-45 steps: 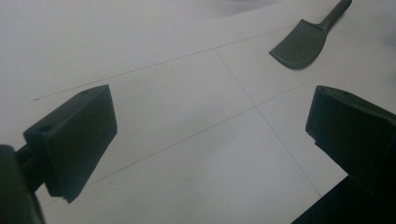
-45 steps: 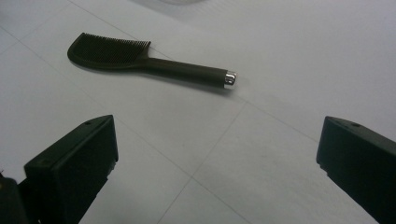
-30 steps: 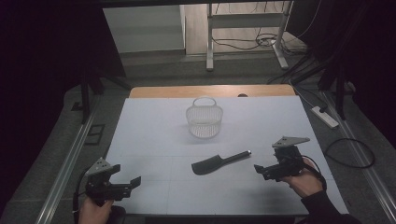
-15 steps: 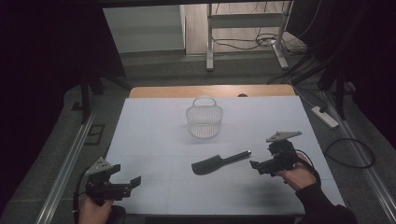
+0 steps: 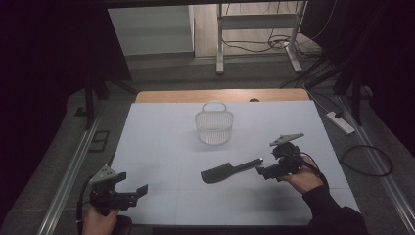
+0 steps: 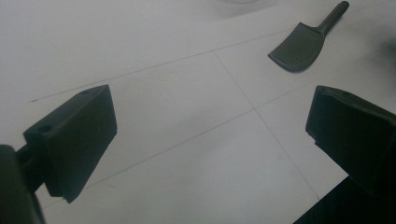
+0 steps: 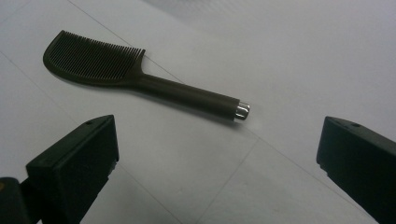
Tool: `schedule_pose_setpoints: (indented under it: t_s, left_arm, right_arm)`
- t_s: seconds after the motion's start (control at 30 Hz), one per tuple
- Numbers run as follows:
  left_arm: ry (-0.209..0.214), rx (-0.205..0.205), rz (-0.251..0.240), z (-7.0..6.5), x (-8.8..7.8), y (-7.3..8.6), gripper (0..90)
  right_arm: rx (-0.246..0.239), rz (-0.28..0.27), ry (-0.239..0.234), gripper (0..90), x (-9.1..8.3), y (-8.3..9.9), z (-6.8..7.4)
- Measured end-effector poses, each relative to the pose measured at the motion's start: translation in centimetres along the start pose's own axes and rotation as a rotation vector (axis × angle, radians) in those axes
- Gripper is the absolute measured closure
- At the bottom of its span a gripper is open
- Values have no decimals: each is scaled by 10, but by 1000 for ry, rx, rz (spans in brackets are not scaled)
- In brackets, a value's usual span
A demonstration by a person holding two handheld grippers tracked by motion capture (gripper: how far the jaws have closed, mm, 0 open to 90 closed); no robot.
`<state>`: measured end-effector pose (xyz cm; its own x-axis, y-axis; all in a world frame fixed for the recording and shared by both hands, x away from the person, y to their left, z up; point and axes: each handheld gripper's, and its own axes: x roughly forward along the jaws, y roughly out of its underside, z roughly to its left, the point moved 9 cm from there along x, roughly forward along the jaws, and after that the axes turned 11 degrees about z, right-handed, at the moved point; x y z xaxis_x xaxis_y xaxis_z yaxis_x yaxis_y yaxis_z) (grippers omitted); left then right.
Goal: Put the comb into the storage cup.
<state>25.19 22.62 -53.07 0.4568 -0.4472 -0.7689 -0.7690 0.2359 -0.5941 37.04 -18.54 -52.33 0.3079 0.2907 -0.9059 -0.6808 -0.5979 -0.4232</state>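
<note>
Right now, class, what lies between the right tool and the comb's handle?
Nothing: in the right gripper view, only bare white table separates the open right tool from the comb.

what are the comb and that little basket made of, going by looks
Comb: likely dark moulded plastic, matte, with fine even teeth; the shiny silver cap on its handle end looks like metal or chromed plastic. Basket: pale open mesh you can see through, probably wire or thin plastic; too distant to tell.
</note>
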Motion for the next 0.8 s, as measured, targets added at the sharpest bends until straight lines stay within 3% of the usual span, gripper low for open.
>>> schedule_pose_setpoints:
  t_s: [0.8]
  left_arm:
    - [6,0,-3,0,0,0,26]
  right_arm:
    - [-53,90,8,0,30,-34,9]
